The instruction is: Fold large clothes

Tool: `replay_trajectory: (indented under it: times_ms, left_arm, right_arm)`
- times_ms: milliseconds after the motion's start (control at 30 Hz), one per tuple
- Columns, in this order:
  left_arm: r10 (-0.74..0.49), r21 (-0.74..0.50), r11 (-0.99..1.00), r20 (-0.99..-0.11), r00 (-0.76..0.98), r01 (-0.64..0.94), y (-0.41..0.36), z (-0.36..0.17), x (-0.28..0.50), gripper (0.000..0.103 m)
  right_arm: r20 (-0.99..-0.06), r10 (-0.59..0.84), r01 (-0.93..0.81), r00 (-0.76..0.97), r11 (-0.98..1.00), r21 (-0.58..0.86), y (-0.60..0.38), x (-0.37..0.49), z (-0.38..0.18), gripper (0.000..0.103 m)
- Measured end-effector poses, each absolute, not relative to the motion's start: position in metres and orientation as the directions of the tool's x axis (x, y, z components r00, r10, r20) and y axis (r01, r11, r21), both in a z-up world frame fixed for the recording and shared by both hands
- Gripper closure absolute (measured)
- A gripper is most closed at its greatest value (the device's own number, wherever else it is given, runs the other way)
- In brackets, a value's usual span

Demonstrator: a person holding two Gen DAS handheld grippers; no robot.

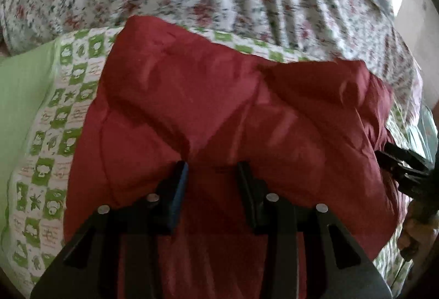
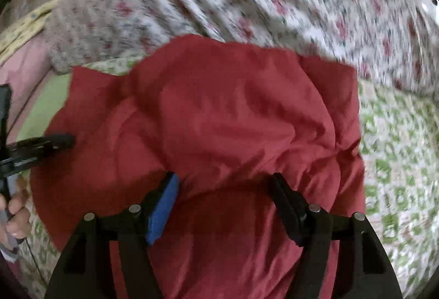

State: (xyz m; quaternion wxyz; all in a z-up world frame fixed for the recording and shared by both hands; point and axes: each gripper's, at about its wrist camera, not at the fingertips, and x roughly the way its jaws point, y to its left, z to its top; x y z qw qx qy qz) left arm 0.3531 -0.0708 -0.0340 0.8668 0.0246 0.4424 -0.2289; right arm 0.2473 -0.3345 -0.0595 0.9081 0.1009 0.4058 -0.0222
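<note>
Left wrist: one red garment (image 1: 219,112), two grippers, fingers apart.

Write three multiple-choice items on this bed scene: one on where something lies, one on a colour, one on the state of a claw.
1. Where does the red garment lie?
A. on the green-and-white patterned sheet
B. on a wooden floor
C. in a basket

2. What colour is the pad on one finger of the right claw?
A. yellow
B. blue
C. white

3. How does the left claw stand?
A. shut tight on a hanger
B. out of view
C. open, fingers apart over the red cloth

Answers:
1. A: the patterned sheet shows around the garment's edges in both views.
2. B: the right wrist view shows a blue pad on the claw's left-hand finger.
3. C: red fabric is visible in the wide gap between its fingers.
</note>
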Motion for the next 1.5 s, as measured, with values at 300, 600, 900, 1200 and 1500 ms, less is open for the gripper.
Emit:
replay_trajectory:
  times_ms: [300,600,900,1200,1500]
  left_arm:
    - [-0.321,-0.207,0.938,-0.817,0.478,0.277,-0.049,-0.062,0.403,0.068]
    - [-0.296,-0.182,0.947,-0.82,0.491,0.266,-0.053,-0.066,0.406,0.068]
    - [-0.349,-0.235,0.929,-0.816,0.461,0.287,-0.046,-0.047,0.396,0.067]
    - [-0.41,-0.273,0.905,-0.767,0.494,0.326,-0.021,-0.023,0.36,0.062]
    - [-0.478,-0.339,0.873,-0.734,0.482,0.35,0.003,-0.017,0.346,0.047]
  right_arm:
    - [-0.764,0.115,0.24,0.635,0.911,0.336,-0.384,0.28,-0.093,0.025]
    - [-0.761,0.127,0.246,0.636,0.902,0.356,-0.39,0.283,-0.101,0.024]
    - [-0.767,0.11,0.249,0.632,0.908,0.336,-0.384,0.28,-0.089,0.025]
    - [-0.75,0.089,0.24,0.655,0.917,0.319,-0.376,0.256,-0.062,0.023]
    - [-0.713,0.128,0.222,0.69,0.899,0.377,-0.387,0.219,-0.046,0.023]
